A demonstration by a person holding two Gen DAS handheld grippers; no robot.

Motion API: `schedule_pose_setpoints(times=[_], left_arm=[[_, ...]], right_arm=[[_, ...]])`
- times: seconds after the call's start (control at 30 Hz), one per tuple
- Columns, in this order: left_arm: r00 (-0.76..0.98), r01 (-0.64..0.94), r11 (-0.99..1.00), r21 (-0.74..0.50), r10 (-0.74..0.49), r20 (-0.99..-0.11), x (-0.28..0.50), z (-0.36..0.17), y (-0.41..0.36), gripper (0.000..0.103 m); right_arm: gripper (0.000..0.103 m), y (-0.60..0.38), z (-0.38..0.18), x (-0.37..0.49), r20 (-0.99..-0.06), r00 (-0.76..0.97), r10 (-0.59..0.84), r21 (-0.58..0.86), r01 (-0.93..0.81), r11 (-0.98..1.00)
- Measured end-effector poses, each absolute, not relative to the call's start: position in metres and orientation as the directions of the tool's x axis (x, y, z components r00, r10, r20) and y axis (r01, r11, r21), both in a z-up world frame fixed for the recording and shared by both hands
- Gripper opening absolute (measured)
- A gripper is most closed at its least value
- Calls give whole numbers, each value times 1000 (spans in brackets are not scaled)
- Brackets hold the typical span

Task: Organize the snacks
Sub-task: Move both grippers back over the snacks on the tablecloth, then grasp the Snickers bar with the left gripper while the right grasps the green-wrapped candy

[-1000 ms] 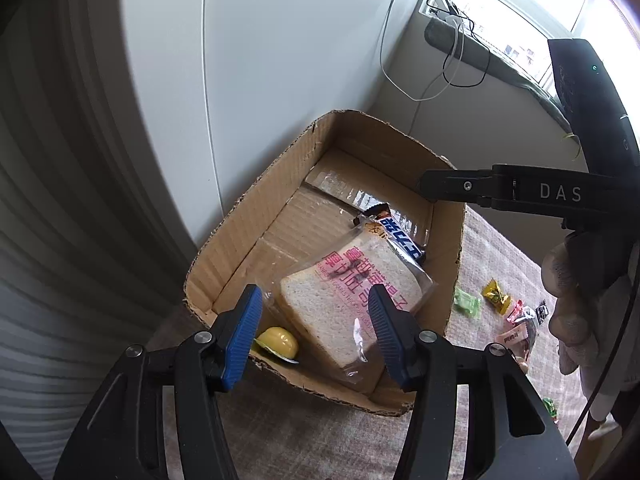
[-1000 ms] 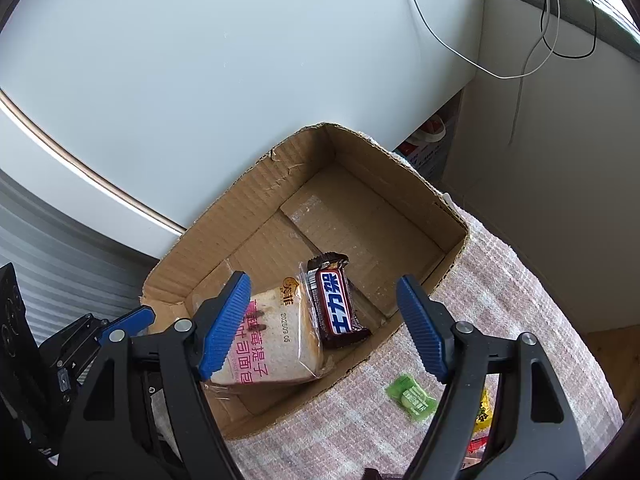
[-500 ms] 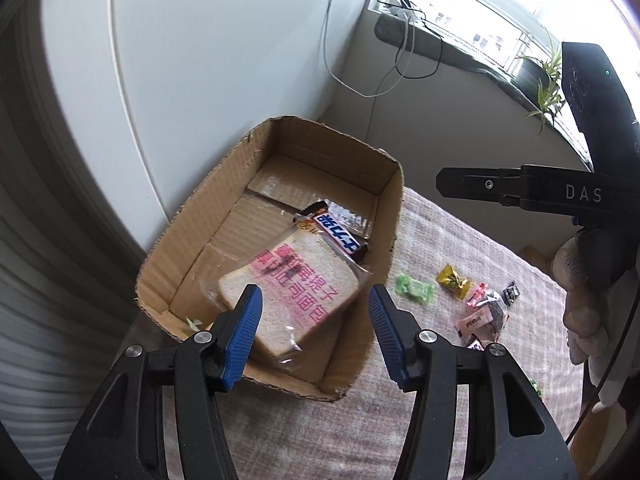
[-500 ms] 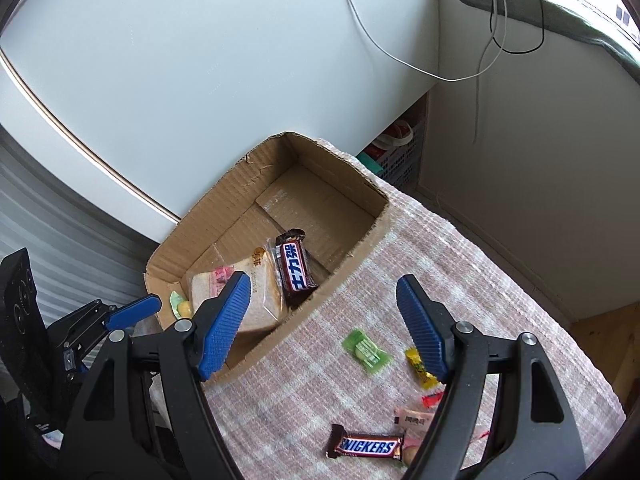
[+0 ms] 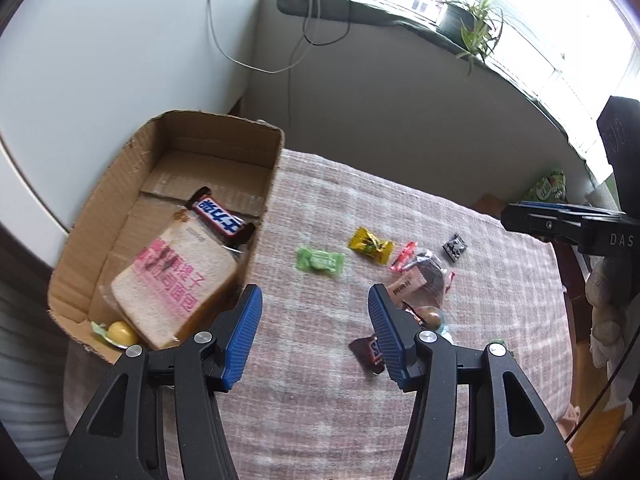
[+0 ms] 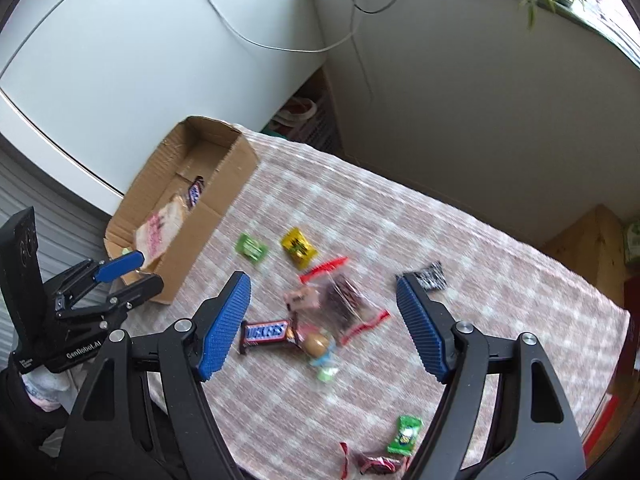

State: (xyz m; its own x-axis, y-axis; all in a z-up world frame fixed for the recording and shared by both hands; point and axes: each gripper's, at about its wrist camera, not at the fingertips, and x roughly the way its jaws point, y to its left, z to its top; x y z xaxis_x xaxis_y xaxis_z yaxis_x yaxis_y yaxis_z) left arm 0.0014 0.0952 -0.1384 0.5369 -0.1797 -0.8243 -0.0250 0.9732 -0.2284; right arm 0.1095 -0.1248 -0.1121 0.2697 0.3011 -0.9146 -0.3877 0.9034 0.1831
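Note:
A cardboard box [image 5: 260,208] stands at the left of a checked tablecloth and holds a wrapped bread slice [image 5: 172,288], a chocolate bar [image 5: 220,216] and a yellow sweet [image 5: 122,332]. It also shows in the right wrist view [image 6: 208,220]. Loose snacks lie on the cloth: a green candy [image 5: 320,260], a yellow candy [image 5: 370,245], a Snickers bar [image 6: 266,332] and a clear packet [image 6: 344,304]. My left gripper [image 5: 314,336] is open and empty above the cloth, right of the box. My right gripper [image 6: 324,320] is open and empty above the loose snacks.
The checked tablecloth [image 6: 480,280] covers the table to its right edge. A black packet [image 6: 430,276] and a green packet [image 6: 406,434] lie farther right and near. A white panel and wall with hanging cables [image 5: 288,64] stand behind. A potted plant [image 5: 476,8] sits on the sill.
Both grippers have drawn back from the box and swung right over the cloth. The box has shifted left in both views and the loose snacks have come into view. Both stay open.

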Motion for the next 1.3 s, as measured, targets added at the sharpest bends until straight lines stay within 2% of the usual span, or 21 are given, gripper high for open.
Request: schedule_pose_setpoints(times=[0.27,0.43,0.67,1.0,1.07,1.3], left_arm=[[473,92,971,-222,-239,-848,8,-152,54,54],[430,167,965,-203,-256,-866,11,-164,31,54],[357,263,953,-150,-240,-903,18,-186,11,54],[311,400,916,-19,-156,-937,23,-206,-8,54],[301,402,916,-15,-148,-942,24,-210,-7,54],[283,384,923,-25,-144,-948,31,-222,-9,54]], right_arm=[[78,-206,-148,55,-963,204,175,124,-239,963],[78,-229,-174,37,-975,135,176,151,-179,972],[78,-216,-200,44,-980,71,188,169,-216,962],[77,-202,-222,49,-983,10,182,174,-248,953],[67,-200,-226,48,-984,-1,177,172,-249,953],[47,-189,-236,49,-988,-33,149,152,-265,952]])
